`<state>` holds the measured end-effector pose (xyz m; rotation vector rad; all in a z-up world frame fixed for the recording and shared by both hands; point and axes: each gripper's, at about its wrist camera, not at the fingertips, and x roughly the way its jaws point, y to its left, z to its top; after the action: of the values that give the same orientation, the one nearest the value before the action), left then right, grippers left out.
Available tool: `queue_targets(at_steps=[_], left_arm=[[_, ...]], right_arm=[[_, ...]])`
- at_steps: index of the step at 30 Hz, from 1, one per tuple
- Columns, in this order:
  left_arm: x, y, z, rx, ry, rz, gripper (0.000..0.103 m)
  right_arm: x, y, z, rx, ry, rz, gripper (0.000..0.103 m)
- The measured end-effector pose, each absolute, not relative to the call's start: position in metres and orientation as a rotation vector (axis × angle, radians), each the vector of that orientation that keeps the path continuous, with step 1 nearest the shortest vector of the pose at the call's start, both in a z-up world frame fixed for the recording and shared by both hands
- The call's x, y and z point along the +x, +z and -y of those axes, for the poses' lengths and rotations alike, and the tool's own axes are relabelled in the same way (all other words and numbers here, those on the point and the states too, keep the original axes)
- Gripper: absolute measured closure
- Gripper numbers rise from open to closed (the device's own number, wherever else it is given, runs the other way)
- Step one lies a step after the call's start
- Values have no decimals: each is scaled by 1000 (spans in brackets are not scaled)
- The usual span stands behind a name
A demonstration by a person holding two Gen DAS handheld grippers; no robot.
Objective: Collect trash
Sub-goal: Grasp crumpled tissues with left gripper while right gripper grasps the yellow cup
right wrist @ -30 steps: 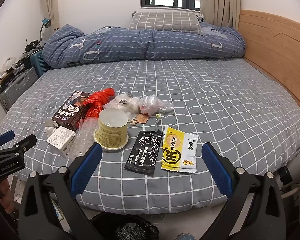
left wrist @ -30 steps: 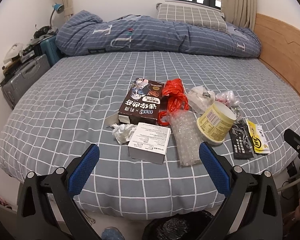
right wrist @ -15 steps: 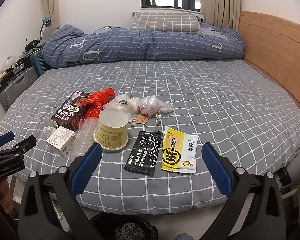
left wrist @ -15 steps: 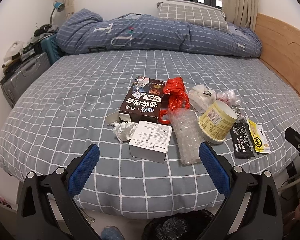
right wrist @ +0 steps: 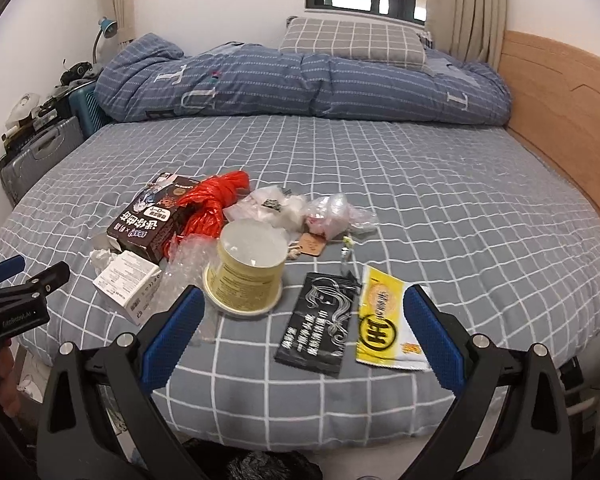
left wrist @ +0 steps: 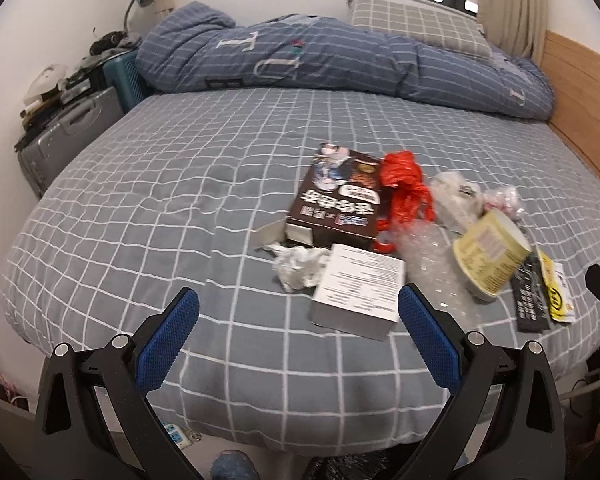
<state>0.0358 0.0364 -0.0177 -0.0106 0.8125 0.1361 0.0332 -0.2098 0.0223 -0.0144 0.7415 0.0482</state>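
Trash lies in a loose pile on the grey checked bed (left wrist: 148, 208): a brown box (left wrist: 336, 200), a white box (left wrist: 358, 290), crumpled tissue (left wrist: 298, 268), a red plastic bag (left wrist: 406, 190), bubble wrap (left wrist: 436, 264), a yellow paper cup (right wrist: 246, 270), a black sachet (right wrist: 318, 326), a yellow sachet (right wrist: 384, 322) and clear wrappers (right wrist: 332, 216). My left gripper (left wrist: 298, 338) is open, short of the white box. My right gripper (right wrist: 302, 334) is open, low over the bed's front edge, before the cup and sachets.
A black bin bag (right wrist: 260, 464) sits on the floor below the bed's front edge. A folded blue duvet (right wrist: 300, 84) and pillow (right wrist: 352, 42) fill the far end. Suitcases (left wrist: 68, 132) stand left, a wooden headboard (right wrist: 560, 100) right.
Both grippers have pushed forward toward the trash, which looks larger now. The left view has swung left, so the pile sits further right. Both stay open.
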Motion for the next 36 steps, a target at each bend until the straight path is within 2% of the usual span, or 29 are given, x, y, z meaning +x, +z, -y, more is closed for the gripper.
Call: queue_targets(at_steps=[22, 30, 32, 36], left_arm=[[99, -73, -79, -36, 161, -922, 6], [114, -88, -83, -79, 106, -948, 28], [116, -90, -82, -88, 86, -956, 38], [118, -92, -76, -73, 60, -945, 51]], right_arm=[[106, -22, 179, 59, 117, -840, 7], [122, -34, 172, 79, 130, -861, 13], [125, -37, 171, 88, 138, -869, 15], [128, -43, 167, 89, 148, -873, 22]])
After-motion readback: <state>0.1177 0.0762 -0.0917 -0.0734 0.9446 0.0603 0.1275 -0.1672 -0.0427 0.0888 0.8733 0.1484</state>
